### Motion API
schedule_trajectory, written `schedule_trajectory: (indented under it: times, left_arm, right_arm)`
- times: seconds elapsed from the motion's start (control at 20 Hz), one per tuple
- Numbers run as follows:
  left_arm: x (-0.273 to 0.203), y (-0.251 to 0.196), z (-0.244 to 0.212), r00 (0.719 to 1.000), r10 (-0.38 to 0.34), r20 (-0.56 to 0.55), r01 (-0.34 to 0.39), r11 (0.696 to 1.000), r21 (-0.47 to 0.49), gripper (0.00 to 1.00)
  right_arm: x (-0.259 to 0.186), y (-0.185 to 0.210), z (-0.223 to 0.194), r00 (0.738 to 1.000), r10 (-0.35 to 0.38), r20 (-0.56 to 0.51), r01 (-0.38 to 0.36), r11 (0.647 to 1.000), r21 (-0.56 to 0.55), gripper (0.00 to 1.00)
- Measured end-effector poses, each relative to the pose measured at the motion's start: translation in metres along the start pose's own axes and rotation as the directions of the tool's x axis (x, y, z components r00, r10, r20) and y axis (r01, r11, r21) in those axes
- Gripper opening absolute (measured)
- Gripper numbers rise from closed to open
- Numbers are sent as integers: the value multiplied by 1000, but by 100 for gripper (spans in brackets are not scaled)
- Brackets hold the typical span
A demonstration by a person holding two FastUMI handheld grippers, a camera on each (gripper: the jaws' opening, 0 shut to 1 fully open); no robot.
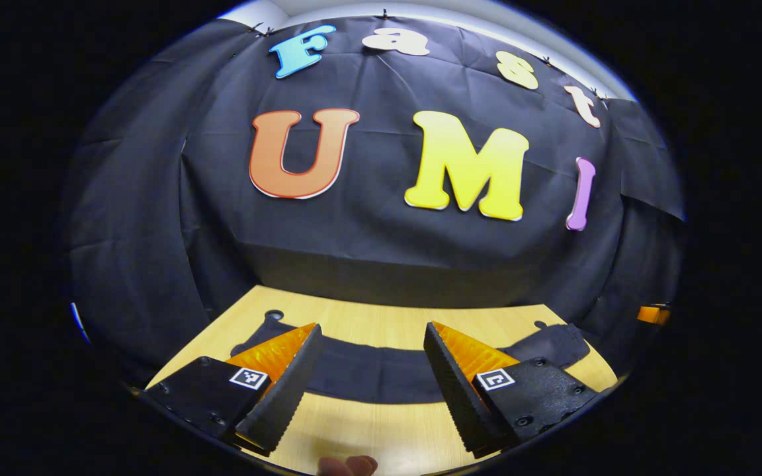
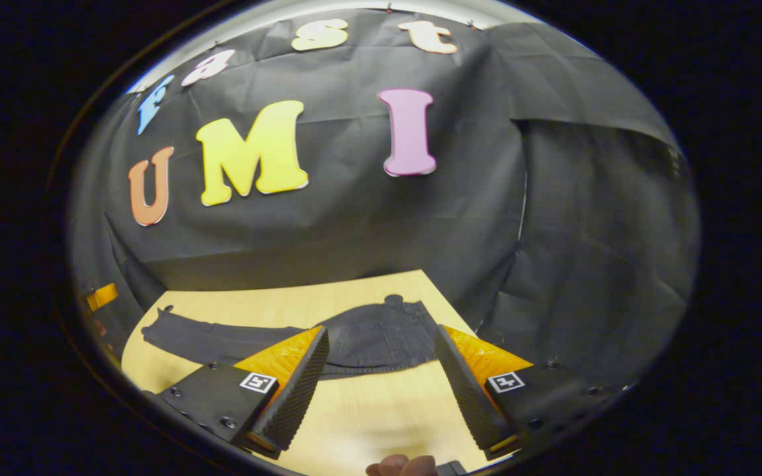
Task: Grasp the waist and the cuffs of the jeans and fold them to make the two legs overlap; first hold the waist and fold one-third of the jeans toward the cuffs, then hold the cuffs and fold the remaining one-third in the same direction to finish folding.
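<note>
Left gripper view: jeans (image 1: pixel 381 377) unfolded across wooden surface (image 1: pixel 381 317).
Left tool (image 1: pixel 373 383) gaping wide, empty, above the near edge; right tool (image 2: pixel 381 387) likewise wide, empty, waist (image 2: pixel 381 334) lying beyond its fingers, legs stretching left.

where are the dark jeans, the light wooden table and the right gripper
dark jeans (image 2: pixel 381 337): right gripper view, on the waist end.
light wooden table (image 2: pixel 368 410): right gripper view, bare top in front of the jeans.
right gripper (image 2: pixel 381 387): right gripper view, midway between its open fingers.
</note>
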State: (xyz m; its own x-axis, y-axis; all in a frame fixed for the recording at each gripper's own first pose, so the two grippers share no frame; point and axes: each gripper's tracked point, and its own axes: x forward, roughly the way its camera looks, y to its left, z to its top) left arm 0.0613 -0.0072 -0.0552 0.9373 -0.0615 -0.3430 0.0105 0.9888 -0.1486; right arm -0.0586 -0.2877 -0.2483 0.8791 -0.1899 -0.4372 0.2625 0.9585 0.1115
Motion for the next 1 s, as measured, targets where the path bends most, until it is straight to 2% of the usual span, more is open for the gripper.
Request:
schedule_trajectory:
  times: [0.2,0.45,0.5,0.55,0.65,0.7,0.75,0.85,0.9,1.0]
  left_arm:
    - [-2,-17,-8,999,5,-32,-5,1000,-2,99]
    - [5,-29,-20,994,33,-106,-37,998,-43,99]
    - [8,-30,-26,991,41,-128,-46,998,-35,99]
    - [10,-30,-34,986,48,-161,-52,998,-25,99]
    - [9,-38,-43,978,44,-204,-49,999,-22,99]
    - [11,-38,-46,976,48,-214,-53,998,-20,99]
    - [12,-38,-50,972,54,-229,-60,998,-17,99]
    - [13,-38,-55,965,68,-255,-72,997,-8,99]
    - [14,-39,-56,963,72,-260,-76,997,-5,99]
    - [15,-40,-58,960,81,-270,-83,997,5,99]
  right_arm:
    - [32,-33,-29,997,-27,-79,34,995,89,99]
    - [124,-77,-82,984,-12,-179,59,963,262,100]
    - [147,-83,-91,981,-1,-192,61,949,308,96]
    - [169,-89,-98,980,2,-200,69,934,349,94]
    - [208,-106,-109,978,-26,-208,110,909,401,98]
    - [221,-115,-112,978,-49,-203,133,896,424,98]
    - [232,-120,-116,977,-55,-206,144,884,446,94]
    - [248,-124,-121,977,-56,-208,151,867,475,98]
    - [254,-121,-121,977,-44,-206,141,863,485,98]
    - [266,-114,-118,983,-30,-184,113,880,460,97]
